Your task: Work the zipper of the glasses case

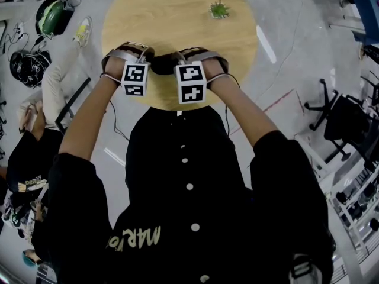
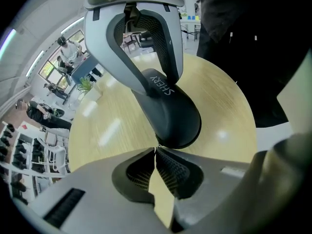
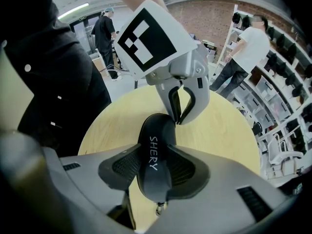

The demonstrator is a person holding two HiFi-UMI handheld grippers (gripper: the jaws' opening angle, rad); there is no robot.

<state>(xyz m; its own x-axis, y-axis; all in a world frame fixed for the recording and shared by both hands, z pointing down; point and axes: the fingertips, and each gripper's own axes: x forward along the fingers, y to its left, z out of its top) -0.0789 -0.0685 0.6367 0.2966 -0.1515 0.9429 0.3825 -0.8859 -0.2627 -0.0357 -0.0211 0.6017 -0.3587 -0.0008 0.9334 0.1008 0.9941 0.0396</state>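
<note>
A black glasses case (image 1: 164, 64) marked SHERY lies between my two grippers, just above the near edge of the round wooden table (image 1: 177, 16). My right gripper (image 3: 153, 167) is clamped across the case (image 3: 155, 150), with its pads pressing on both sides. My left gripper (image 2: 156, 150) is shut at the rounded end of the case (image 2: 170, 113), pinching a small zipper pull at its tips. From the right gripper view, the left gripper (image 3: 179, 121) touches the case's far end. A small metal piece (image 3: 158, 209) hangs from the near end.
A small green potted plant (image 1: 219, 9) stands at the table's far side. A seated person (image 1: 35, 135) and helmets (image 1: 29, 67) are on the floor at the left. An office chair (image 1: 343, 120) is at the right. People and shelves (image 3: 287, 82) fill the background.
</note>
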